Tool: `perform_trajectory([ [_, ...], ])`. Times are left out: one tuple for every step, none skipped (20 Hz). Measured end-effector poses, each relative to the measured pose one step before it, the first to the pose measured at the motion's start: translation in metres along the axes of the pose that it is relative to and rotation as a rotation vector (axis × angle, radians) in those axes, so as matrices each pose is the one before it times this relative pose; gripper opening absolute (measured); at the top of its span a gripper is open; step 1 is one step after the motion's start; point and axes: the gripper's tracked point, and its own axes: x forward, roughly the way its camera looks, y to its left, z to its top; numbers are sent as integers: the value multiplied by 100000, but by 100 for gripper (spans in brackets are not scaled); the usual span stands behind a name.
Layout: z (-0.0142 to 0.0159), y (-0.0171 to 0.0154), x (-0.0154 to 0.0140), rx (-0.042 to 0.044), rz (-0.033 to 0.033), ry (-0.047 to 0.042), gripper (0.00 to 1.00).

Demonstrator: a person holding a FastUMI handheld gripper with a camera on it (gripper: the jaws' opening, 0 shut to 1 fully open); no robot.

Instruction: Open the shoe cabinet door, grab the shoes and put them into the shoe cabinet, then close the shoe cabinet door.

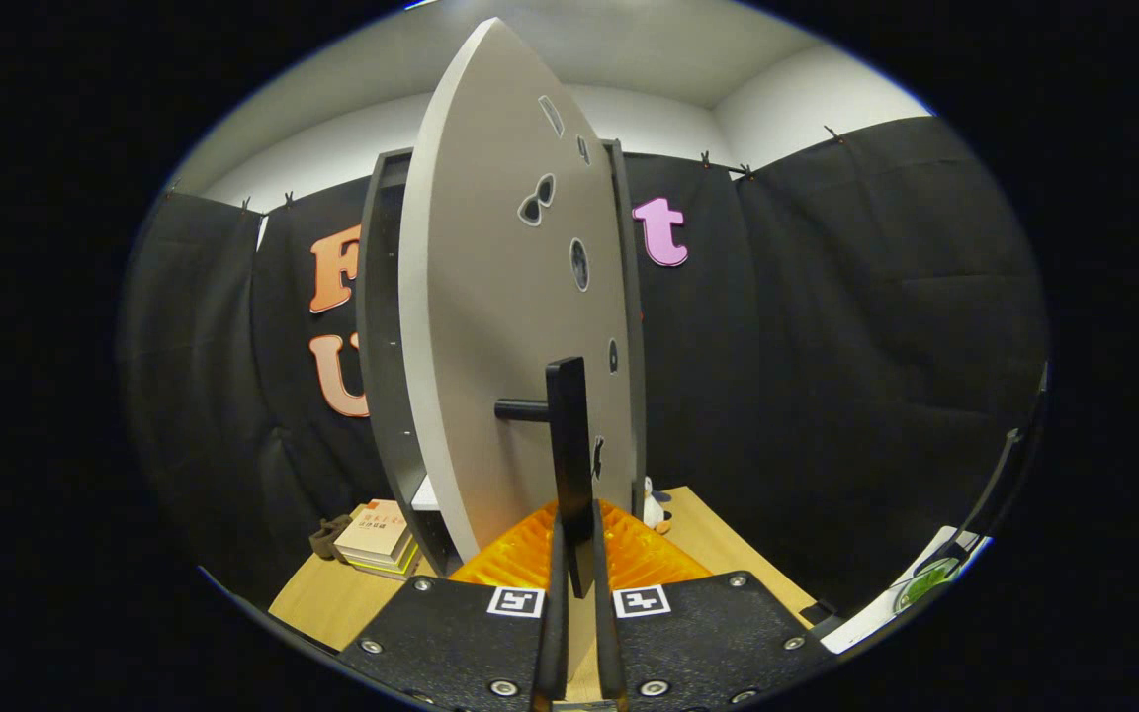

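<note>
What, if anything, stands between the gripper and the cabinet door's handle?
Nothing visible does. The gripper is closed on the lower end of the black bar handle, a finger pressing each side. The grey cabinet door stands partly open, just beyond the fingers.

a stack of books (377,539) on the wooden table (317,598), a small penguin toy (653,506) farther back, near black cloth.
</note>
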Motion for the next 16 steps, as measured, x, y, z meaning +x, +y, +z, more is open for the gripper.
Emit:
perform_trajectory([
  [-560, -482, -149, 88, -934, 2265, 12],
  [-136, -601, -432, 905, -1247, 609, 12],
  [22, -420, -275, -14, -965, 415, 12],
  [122, -427, -33, -499, -1270, -260, 12],
  [58, -494, 16, -451, -1465, 426, 11],
  [-43, -484, 109, -414, -1584, -338, 11],
  [120, -352, -6, 16, -965, -399, 11],
  [191, -205, 25, 588, -190, -528, 11],
  [-47, -397, 62, 720, -1601, -27, 11],
  [-126, -423, 2, 183, -1605, 374, 11],
  [28, -83, -246, 68, -1337, 54, 11],
  [-38, -133, 18, 613, -428, 17, 11],
  [73, -121, -35, 807, -289, -8, 11],
  [-38, -146, 120, -45, -444, -149, 10],
  [-120, -321, 59, -675, -1042, 359, 7],
  [-78, -527, -243, -815, -915, 611, 6],
])
